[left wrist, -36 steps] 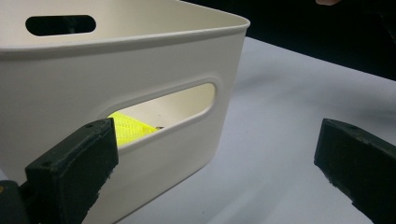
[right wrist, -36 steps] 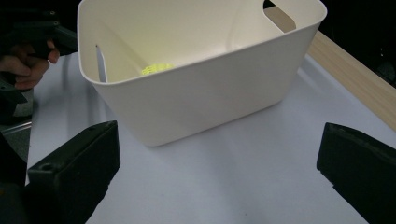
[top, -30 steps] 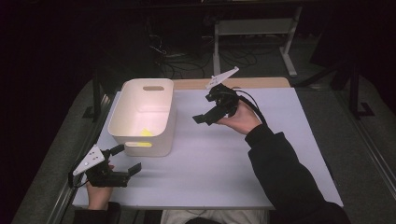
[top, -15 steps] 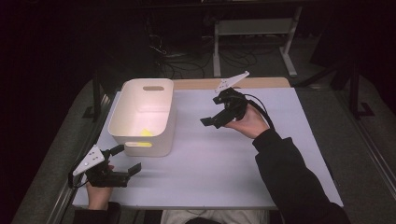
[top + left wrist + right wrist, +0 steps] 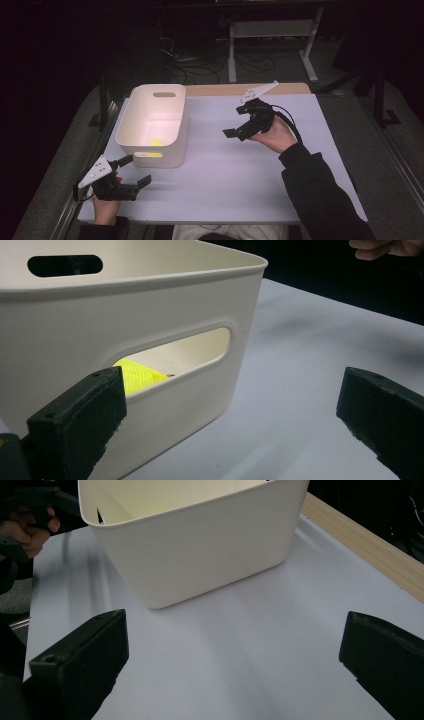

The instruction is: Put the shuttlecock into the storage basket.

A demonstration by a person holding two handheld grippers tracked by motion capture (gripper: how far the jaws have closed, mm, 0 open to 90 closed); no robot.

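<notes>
A white plastic bin (image 5: 152, 125) with handle slots stands on the left part of the white table top (image 5: 240, 175). A yellow ridged object (image 5: 156, 142) lies inside it and shows through the near handle slot (image 5: 137, 374). My left gripper (image 5: 132, 171) sits low near the table's front left corner, just in front of the bin (image 5: 150, 315), jaws wide open and empty. My right gripper (image 5: 236, 125) is held above the table to the right of the bin (image 5: 200, 535), pointing toward it, open and empty.
A wooden strip (image 5: 240, 89) runs along the table's far edge (image 5: 365, 545). Behind the table are metal stand legs (image 5: 270, 30) and cables on a dark floor. Bare table surface stretches between the bin and the right arm's sleeve (image 5: 320, 195).
The right gripper has drifted to the right, away from the bin, staying open. The left gripper has kept its place.
</notes>
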